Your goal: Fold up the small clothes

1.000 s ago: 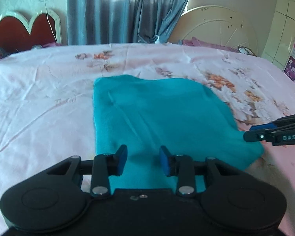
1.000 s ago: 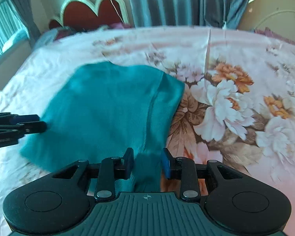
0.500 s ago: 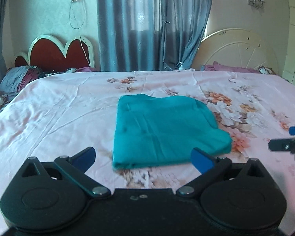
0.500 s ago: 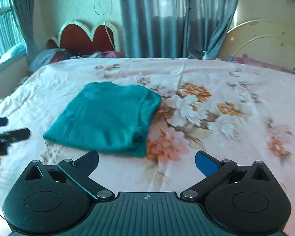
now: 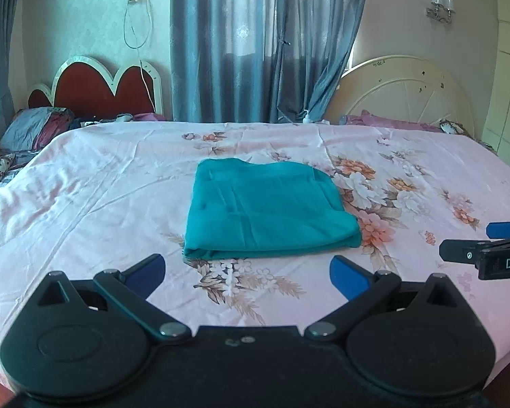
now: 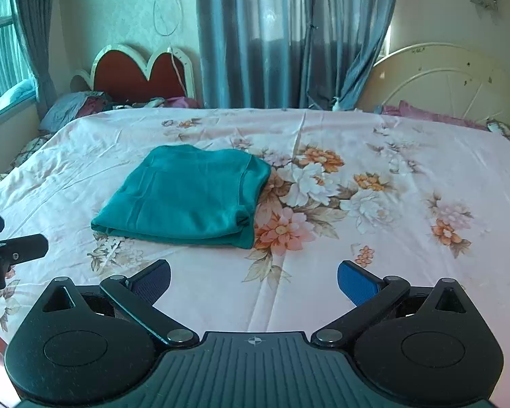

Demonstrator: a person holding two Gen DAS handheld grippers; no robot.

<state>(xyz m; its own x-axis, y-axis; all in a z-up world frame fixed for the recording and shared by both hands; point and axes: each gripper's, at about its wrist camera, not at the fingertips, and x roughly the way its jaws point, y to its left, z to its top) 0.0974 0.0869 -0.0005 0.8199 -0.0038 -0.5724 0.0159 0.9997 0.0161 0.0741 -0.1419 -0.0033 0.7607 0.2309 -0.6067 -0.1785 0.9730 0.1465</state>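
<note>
A teal garment [image 5: 268,209] lies folded into a flat rectangle on the floral bed sheet [image 5: 91,204]; it also shows in the right wrist view [image 6: 190,193]. My left gripper [image 5: 248,272] is open and empty, held back from the garment's near edge. My right gripper [image 6: 253,277] is open and empty, near the bed's front edge, right of the garment. The right gripper's fingers [image 5: 472,251] show at the right edge of the left wrist view. The left gripper's fingers [image 6: 20,246] show at the left edge of the right wrist view.
A red heart-shaped headboard [image 5: 105,90] and pillows [image 5: 34,129] stand at the far left. A cream round headboard [image 5: 404,91] stands at the far right. Grey curtains [image 5: 261,44] hang behind the bed.
Both grippers let go of the teal garment, opened wide and pulled back toward the near edge of the bed. The garment stays folded on the sheet.
</note>
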